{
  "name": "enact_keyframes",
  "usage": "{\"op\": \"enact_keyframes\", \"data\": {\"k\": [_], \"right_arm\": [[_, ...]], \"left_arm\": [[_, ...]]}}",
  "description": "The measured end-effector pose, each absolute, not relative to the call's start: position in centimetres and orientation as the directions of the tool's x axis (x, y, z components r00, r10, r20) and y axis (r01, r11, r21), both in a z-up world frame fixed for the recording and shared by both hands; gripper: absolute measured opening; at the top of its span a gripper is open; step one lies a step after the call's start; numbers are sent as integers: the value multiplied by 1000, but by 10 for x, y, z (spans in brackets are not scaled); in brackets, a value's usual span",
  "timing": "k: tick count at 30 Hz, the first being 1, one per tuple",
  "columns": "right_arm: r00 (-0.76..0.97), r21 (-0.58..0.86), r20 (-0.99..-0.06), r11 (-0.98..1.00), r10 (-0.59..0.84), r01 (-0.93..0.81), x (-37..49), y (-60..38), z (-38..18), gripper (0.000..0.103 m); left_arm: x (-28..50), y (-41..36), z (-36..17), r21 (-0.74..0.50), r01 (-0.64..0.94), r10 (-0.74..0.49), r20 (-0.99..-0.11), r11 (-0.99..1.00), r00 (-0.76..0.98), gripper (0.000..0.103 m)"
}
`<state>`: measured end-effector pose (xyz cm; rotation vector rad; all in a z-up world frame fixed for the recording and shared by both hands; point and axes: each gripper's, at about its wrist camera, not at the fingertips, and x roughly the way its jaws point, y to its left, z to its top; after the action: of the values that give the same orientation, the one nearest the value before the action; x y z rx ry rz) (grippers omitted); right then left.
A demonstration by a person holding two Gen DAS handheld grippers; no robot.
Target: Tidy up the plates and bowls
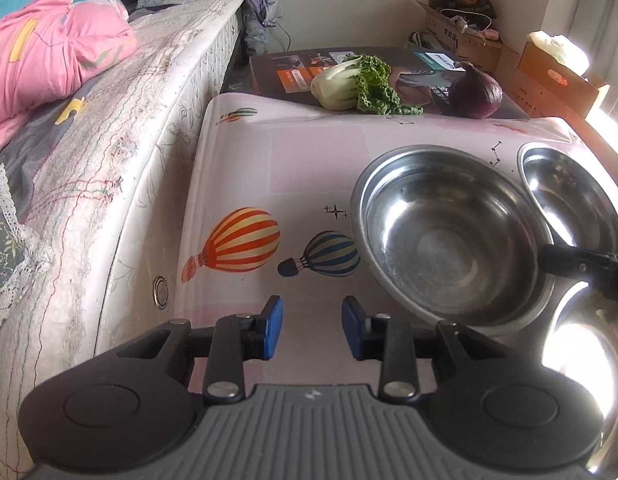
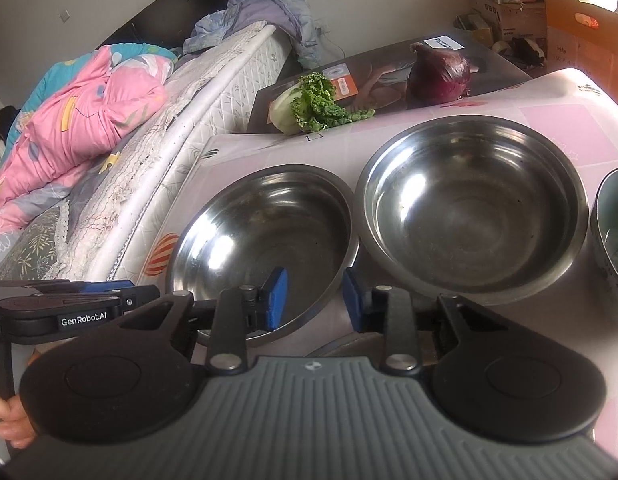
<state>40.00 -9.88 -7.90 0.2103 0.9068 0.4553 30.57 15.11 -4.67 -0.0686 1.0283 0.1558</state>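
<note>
Two steel bowls stand side by side on the pink balloon-print tablecloth [image 2: 549, 128]: a left steel bowl [image 2: 261, 240] [image 1: 441, 232] and a right steel bowl [image 2: 473, 208] [image 1: 569, 196]. A third shiny bowl [image 1: 581, 380] sits nearer, at the lower right of the left wrist view. A greenish bowl [image 2: 613, 232] is cut off at the right edge. My right gripper [image 2: 314, 300] straddles the left bowl's near right rim, one blue pad inside and one outside, with a gap still showing. My left gripper [image 1: 312, 328] [image 2: 69, 304] hovers over bare cloth left of that bowl, jaws apart and empty.
A mattress [image 1: 121, 152] with a pink quilt [image 1: 57, 40] runs along the table's left side. A leafy cabbage [image 1: 353, 84] and a purple cabbage [image 1: 475, 94] lie on a flat printed box [image 1: 277, 68] behind the table. Cardboard boxes [image 1: 549, 76] stand at the back right. A hand [image 2: 9, 420] holds the left gripper's handle.
</note>
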Motion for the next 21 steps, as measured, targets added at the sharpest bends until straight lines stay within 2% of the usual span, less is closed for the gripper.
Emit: {"op": "enact_keyframes", "data": {"k": [3, 8, 10, 12, 15, 21], "right_arm": [[533, 344, -714, 890, 454, -299, 404, -94, -78, 28], [531, 327, -729, 901, 432, -285, 411, -90, -84, 23], [522, 320, -735, 900, 433, -296, 413, -87, -87, 17], [513, 307, -737, 895, 439, -324, 413, -82, -87, 17], [495, 285, -743, 882, 450, -374, 409, -75, -85, 17], [453, 237, -760, 848, 466, -473, 394, -61, -81, 17]], "left_arm": [[296, 165, -52, -22, -202, 81, -869, 979, 487, 33], [285, 175, -39, -95, -220, 39, -843, 971, 536, 34], [284, 174, -32, -113, -217, 28, -829, 970, 558, 39], [284, 173, -26, -127, -217, 22, -816, 968, 577, 48], [288, 173, -21, -125, -218, 29, -806, 968, 591, 54], [299, 172, -25, -97, -230, 54, -817, 968, 574, 55]]}}
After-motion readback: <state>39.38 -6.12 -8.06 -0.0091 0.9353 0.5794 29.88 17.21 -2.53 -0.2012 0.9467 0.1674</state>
